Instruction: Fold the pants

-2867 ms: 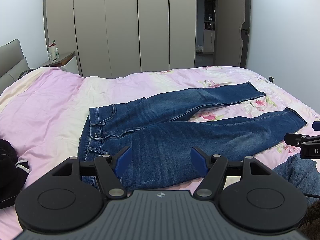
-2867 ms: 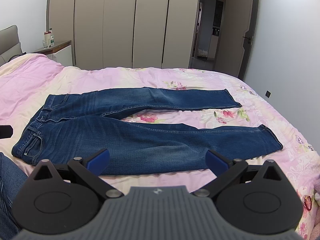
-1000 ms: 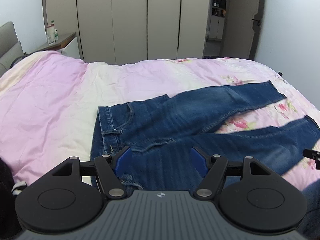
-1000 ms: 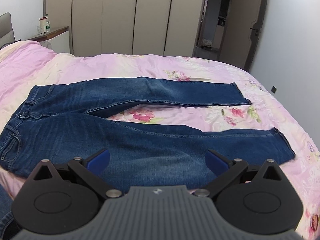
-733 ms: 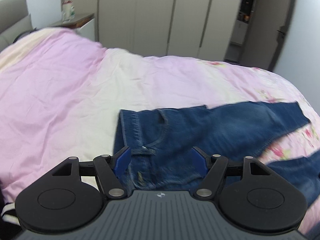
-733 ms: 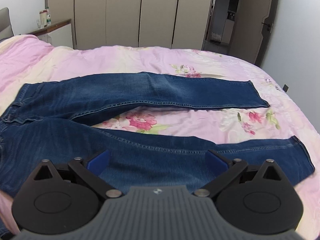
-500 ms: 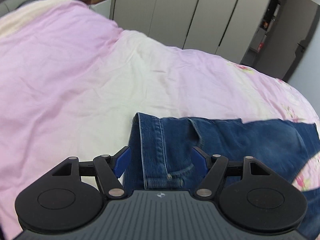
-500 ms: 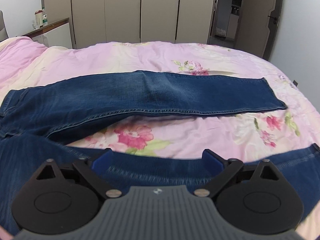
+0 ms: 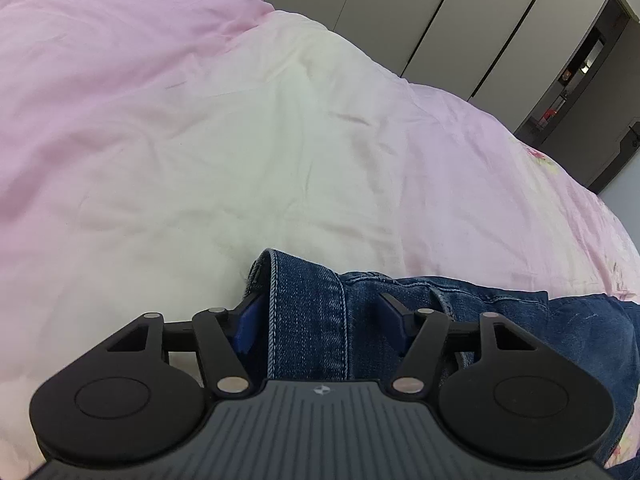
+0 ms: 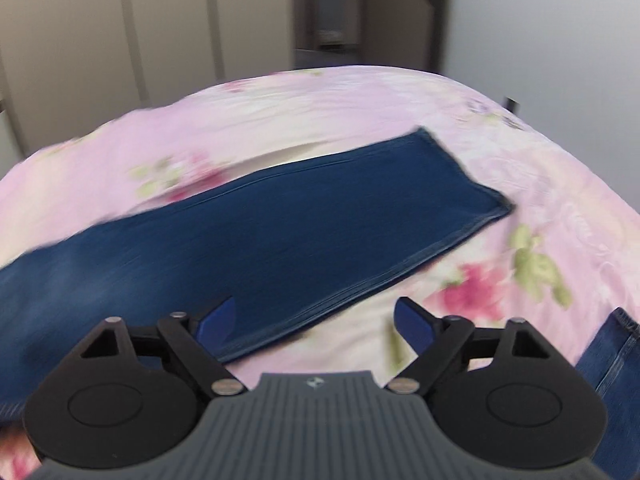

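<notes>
Now, left tongs still wide but closing around waistband, not yet pinching: seat deep before clamping. Right tongs wide, narrowing, empty, over far leg's edge on bed: aim nearer hem.

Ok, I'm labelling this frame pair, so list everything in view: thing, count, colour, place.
jeans: one pair, dark blue, spread on the bed; the waistband lies between the left claw's fingers, one leg stretches across the right view, the other leg's hem shows at its right edge.
bedcover: one, pink and cream, floral toward the foot, under the jeans.
wardrobe doors: several, beige, behind the bed.
doorway: one, dark, back wall.
left claw: black with blue pads, open, closing around the waistband.
right claw: same, open, closing above the leg's edge.
</notes>
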`<state>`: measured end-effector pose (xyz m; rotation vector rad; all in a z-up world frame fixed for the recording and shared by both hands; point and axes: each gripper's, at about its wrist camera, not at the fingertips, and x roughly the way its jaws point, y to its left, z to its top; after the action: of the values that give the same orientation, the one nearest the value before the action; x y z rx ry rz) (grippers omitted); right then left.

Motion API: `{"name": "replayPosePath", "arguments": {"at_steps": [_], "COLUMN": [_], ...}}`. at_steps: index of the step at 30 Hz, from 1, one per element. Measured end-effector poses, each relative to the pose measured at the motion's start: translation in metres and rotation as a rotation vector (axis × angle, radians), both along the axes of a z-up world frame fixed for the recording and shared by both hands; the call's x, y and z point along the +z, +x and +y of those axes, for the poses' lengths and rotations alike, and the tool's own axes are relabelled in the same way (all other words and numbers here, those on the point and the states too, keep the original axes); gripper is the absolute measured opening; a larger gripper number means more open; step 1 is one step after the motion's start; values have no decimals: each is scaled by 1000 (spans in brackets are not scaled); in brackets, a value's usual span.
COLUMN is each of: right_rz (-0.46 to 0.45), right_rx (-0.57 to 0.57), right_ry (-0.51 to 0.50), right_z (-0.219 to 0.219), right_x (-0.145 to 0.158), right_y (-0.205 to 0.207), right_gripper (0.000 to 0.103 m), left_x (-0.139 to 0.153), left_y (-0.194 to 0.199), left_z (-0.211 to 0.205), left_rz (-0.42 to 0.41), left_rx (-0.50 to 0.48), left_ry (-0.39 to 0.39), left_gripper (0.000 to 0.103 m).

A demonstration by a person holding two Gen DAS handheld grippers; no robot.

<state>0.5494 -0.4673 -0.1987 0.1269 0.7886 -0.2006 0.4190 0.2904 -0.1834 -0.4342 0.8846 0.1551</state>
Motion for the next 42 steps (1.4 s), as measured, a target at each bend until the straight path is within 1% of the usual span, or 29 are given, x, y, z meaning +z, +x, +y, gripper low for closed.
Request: {"name": "replayPosePath", "arguments": {"at_steps": [2,3,4,6,7,8,11,13,15,16,17,18,19,20,21,22,23,24,25,26,29,30,31,32,33,34,35,38,42], "right_rz": [-15,-22,-34,-51,-52,-54,-68,-66,-61,-66,-68,-62,-56,-65,-82,-102,-106,-98,-95,-90,-36,-15,-2,16,29,32,28,41,56], "right_rx": [-116,-180,-245,-337,-364,-386,-429,-447,-438,-432,-422,-409,-402,-395,-392,-380,-364,-368,-384,-396,-385,-386,-398,-419,-444,-462,-457,-419,-353], "right_ry": [45,68,91,138,159,182,229,233,229,224,216,201,181,181,172,119,45,-21,-54,-65,-77,-85,-85,-84,-103,-127,-139,-141,-123], "right_z": [-43,-64,-84,-117,-132,-146,-175,-187,-193,-195,-195,-195,-197,-198,-199,-195,-191,-188,-189,-193,-195,-194,-194,-197,-199,-201,-203,-206,-203], "right_x": [-6,-10,-14,-24,-29,-34,-48,-56,-64,-65,-66,-65,-63,-59,-54,-46,-40,-35,-31,-30,-39,-44,-46,-47,-46,-43,-39,-24,-8], "right_y": [22,30,37,49,55,60,71,78,86,88,91,94,98,99,99,100,101,103,102,102,103,104,104,103,100,96,92,72,39], "right_gripper": [75,75,75,75,73,69,60,57,56,52,38,28,13,4,3,1,0,0,0,0,0,1,8,27,35,39,39,39,39], "left_x": [-3,-3,-3,0,2,4,7,8,10,11,13,15,17,20,23,28,33,37,39,37,21,17,16,17,21,26,32,52,81], "left_y": [3,5,6,7,9,11,15,17,17,17,17,16,14,12,10,7,5,4,4,6,18,20,21,22,20,16,12,-6,-44], "left_z": [-3,-3,-5,-10,-13,-17,-30,-39,-46,-49,-51,-53,-55,-55,-54,-53,-50,-49,-46,-44,-50,-50,-48,-47,-46,-46,-48,-58,-85], "left_rz": [2,1,2,8,11,16,26,34,41,42,41,36,28,23,13,4,-9,-21,-26,-16,43,57,64,71,74,75,74,78,39], "left_rx": [12,19,25,27,26,24,32,42,53,59,66,68,70,79,89,111,129,141,153,151,124,122,121,121,124,124,113,51,-123], "left_ry": [12,17,25,43,62,81,140,187,226,241,253,265,281,290,298,315,320,339,344,337,378,380,381,394,411,441,466,516,549], "left_gripper": [58,55,49,37,33,29,18,16,14,13,11,11,10,9,8,8,6,6,5,5,5,6,10,21,25,31,34,34,34]}}
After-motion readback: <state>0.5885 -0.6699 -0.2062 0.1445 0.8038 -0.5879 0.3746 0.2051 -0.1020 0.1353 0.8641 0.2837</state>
